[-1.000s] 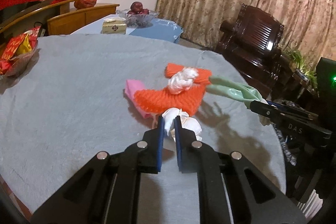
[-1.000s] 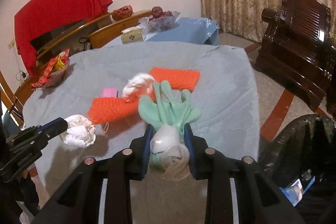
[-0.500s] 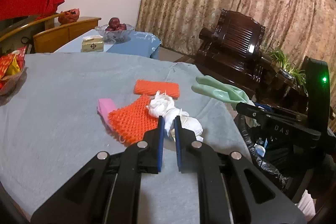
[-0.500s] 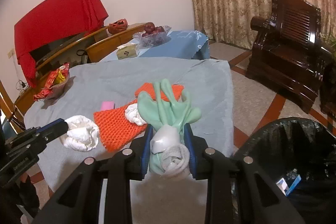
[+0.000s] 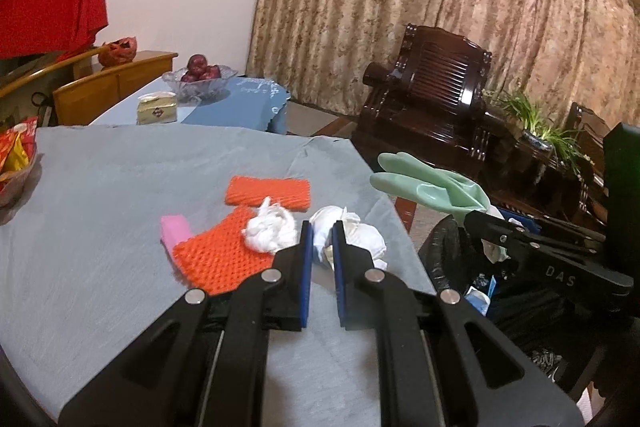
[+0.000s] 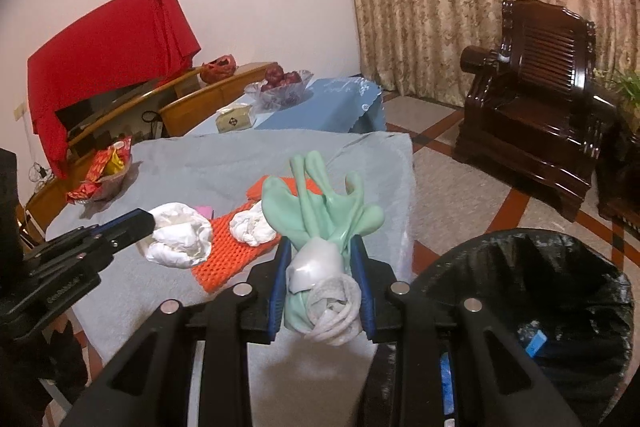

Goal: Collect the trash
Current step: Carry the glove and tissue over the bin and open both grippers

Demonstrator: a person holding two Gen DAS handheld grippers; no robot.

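The left gripper [image 5: 320,233] had its fingers pinched on a crumpled white tissue wad [image 5: 352,231], held above the edge of the counter [image 5: 100,227]. The right gripper [image 6: 320,259] had its fingers clamped on a pale green rubber glove [image 6: 316,211], near the black-lined trash bin [image 6: 532,275] on the floor. On the counter lay another tissue wad [image 5: 268,229], two orange mesh pads [image 5: 268,191] and a pink block [image 5: 174,229].

Crumpled white tissue wad [image 5: 348,237] pinched aloft, mint rubber glove [image 6: 320,211] clamped, fingers splayed upward
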